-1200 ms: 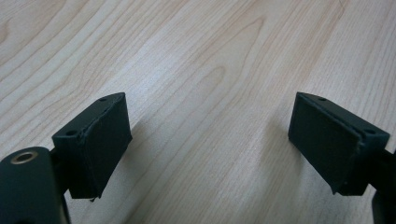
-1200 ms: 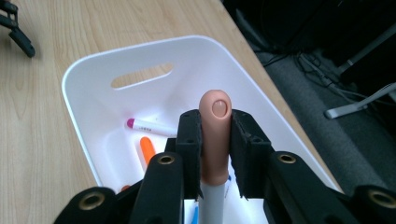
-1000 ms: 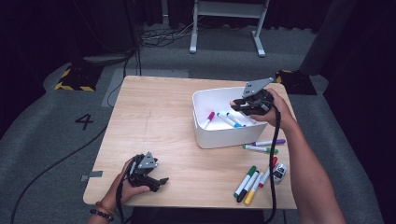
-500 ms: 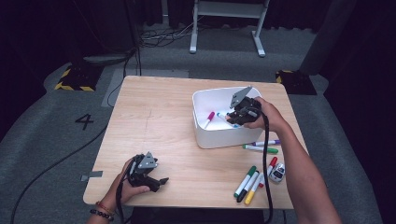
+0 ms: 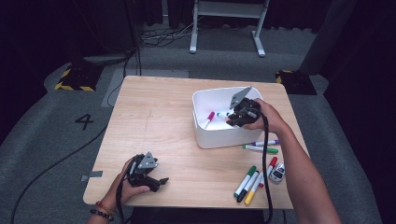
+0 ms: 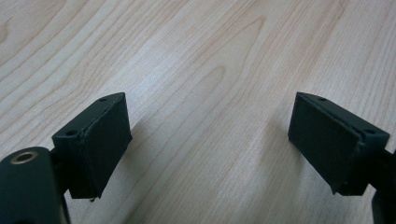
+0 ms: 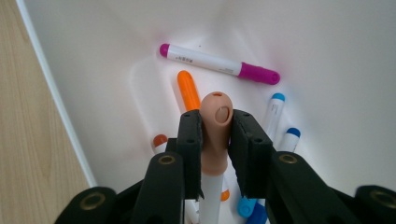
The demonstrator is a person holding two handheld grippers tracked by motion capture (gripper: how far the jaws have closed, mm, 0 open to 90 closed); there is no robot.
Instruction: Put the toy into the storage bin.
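- Your right gripper (image 7: 215, 140) is clamped on a marker (image 7: 215, 122) with a tan cap; the marker's long axis runs straight out between the jaws, cap end forward, white barrel trailing back toward the camera.
- In the high view that gripper (image 5: 236, 116) hangs inside the white bin (image 5: 205, 94), over its right half, nose pointed down and left toward the bin floor.
- The relation that matters: the floor lies dead ahead along the marker's axis, so on release it should drop cap-first onto the pile rather than over the rim.
- Already in the bin: a magenta marker (image 7: 219, 63) lying across the far side, an orange one (image 7: 188, 89) just ahead of the tan cap, two blue-capped ones (image 7: 276, 108) to the right. The held cap is above them; I can't tell whether it touches any.
- Bin wall sits close on the gripper view's left; the wooden desk (image 7: 32, 140) shows beyond it. My call: let go near the centre, not against that wall.
- Your left gripper (image 6: 210, 154) is spread wide with nothing between the jaws, bare desk under it. In the high view it (image 5: 148, 173) rests at the near left of the desk, well apart from the bin.
- More markers (image 5: 250, 179) lie loose on the desk, right of and nearer than the bin, close to your right forearm. Right hand is clearly nearer to them than the left, so I'd keep the right on pickup.
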